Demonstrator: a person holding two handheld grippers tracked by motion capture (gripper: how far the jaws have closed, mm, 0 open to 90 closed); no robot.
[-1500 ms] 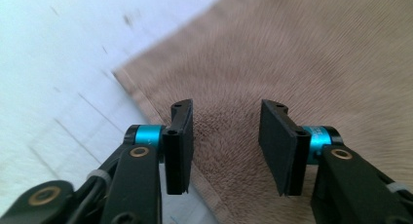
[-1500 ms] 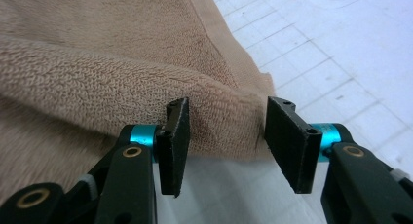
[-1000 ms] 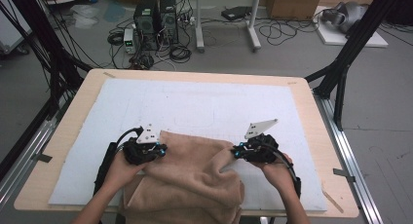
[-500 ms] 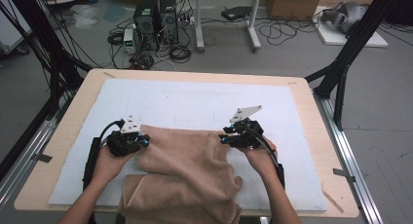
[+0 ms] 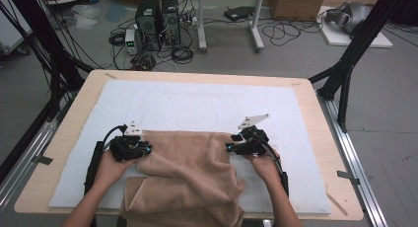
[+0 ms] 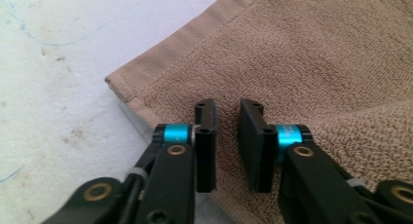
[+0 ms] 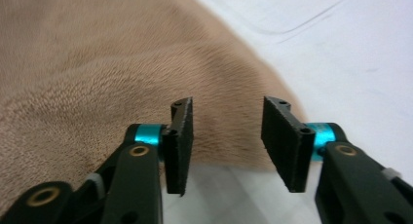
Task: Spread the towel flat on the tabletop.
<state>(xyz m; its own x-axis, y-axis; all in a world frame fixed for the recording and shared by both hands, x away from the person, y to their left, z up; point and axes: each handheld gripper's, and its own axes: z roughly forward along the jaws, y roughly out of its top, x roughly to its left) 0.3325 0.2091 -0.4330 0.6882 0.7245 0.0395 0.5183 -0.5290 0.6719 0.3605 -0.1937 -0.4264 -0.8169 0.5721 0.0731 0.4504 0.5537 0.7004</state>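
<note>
Item: tan towel (image 5: 190, 172), half-folded at six o'clock on the white-padded tabletop (image 5: 197, 103), far corners just laid flat; left tool (image 5: 146, 150) at nine and right tool (image 5: 229, 148) at three, jaws just parting, spread, pinching nothing, apparently releasing after the fold.

I'm looking at a tan terry towel (image 5: 190, 170) with a smooth woven border band, lying on a white foam mat (image 5: 197, 106) over the pale wooden table (image 5: 315, 106); my left gripper (image 6: 227, 146) and right gripper (image 7: 227, 143) are showing black jaws with cyan collars
</note>
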